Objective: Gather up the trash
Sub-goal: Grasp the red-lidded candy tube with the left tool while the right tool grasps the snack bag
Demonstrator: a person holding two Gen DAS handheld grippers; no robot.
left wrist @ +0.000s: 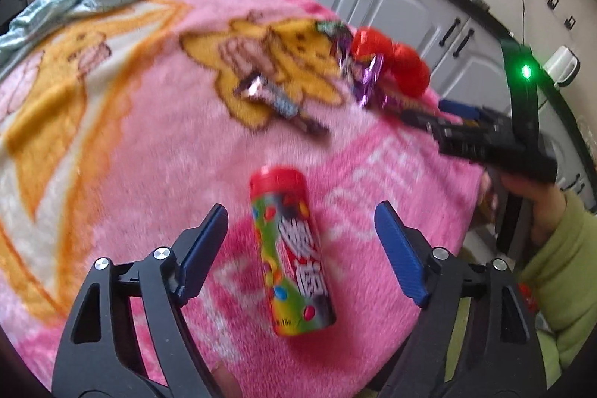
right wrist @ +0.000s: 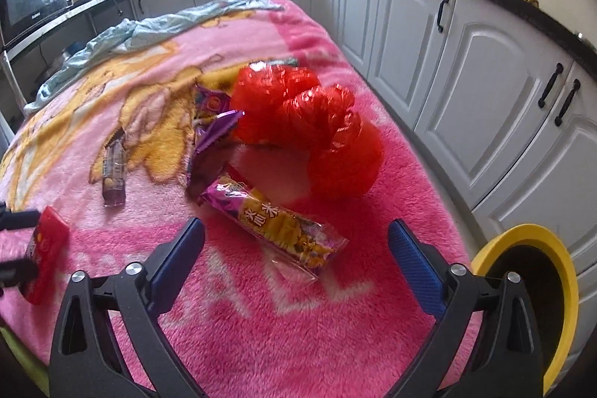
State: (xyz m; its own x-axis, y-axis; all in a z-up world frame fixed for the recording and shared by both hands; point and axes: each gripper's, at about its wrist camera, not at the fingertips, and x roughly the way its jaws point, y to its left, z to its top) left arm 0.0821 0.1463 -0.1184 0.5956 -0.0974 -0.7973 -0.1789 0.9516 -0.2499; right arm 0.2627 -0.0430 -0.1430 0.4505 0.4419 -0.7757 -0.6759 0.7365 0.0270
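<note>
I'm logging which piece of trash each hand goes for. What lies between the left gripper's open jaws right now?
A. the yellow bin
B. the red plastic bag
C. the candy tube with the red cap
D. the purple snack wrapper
C: in the left wrist view the candy tube lies on the pink blanket between the left gripper's jaws, which stand clear of it.

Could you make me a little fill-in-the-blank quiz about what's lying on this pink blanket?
1. The candy tube between the left gripper fingers has a ____ cap.
2. The crumpled plastic bag is ____.
3. The bin beside the table has a ____ rim.
4. The right gripper hovers over a snack ____.

Missing words: red; red; yellow; wrapper
</note>
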